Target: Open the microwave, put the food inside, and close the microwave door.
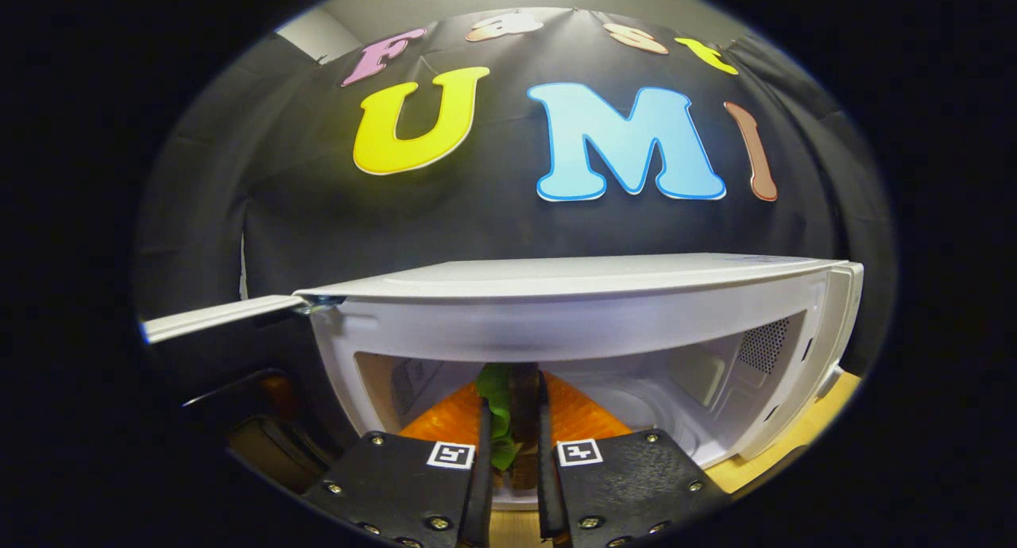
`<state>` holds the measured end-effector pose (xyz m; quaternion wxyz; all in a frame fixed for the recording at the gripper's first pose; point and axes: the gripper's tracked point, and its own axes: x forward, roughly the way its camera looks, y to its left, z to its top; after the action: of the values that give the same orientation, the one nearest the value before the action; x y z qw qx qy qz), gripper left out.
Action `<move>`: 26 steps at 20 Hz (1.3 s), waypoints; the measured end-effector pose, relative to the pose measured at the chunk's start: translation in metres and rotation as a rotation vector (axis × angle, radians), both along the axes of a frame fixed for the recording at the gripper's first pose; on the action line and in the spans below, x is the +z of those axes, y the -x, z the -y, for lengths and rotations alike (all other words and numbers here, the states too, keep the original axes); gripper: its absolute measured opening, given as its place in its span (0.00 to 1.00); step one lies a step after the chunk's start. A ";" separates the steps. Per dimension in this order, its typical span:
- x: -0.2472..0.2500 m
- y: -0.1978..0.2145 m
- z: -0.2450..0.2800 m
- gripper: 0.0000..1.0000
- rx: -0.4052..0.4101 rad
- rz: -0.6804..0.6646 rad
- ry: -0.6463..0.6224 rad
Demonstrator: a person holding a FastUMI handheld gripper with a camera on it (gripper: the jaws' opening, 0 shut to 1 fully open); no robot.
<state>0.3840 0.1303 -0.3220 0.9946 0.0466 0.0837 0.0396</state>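
Between the tongs [510, 445], pinched narrow: orange food plate [445, 421] with green leaf [494, 389], just inside open white microwave [572, 326]; door [214, 316] swung left. Best lowered flat, centred, before releasing.

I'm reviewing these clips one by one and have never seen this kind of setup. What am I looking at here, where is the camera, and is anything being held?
The camera rides on a hand-held two-finger gripper and looks forward along its fingers, the two plates with small square markers at the bottom. Ahead stands a white microwave on a wooden table, its door swung open to the left. The fingers reach into the cavity, close together, with something leafy green between them and an orange ribbed item to either side, apparently the food. Whether both fingers actually press on it cannot be told from this angle. The food seems to be going in or just placed; the door is not yet closed.
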 end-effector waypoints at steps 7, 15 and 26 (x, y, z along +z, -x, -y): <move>-0.020 -0.025 0.042 0.39 -0.051 -0.019 0.018; -0.043 -0.041 0.097 0.76 -0.143 -0.066 0.146; 0.010 0.071 0.070 0.77 0.083 -0.073 0.035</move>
<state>0.3127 0.0608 -0.3120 0.9891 0.0270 0.1223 0.0775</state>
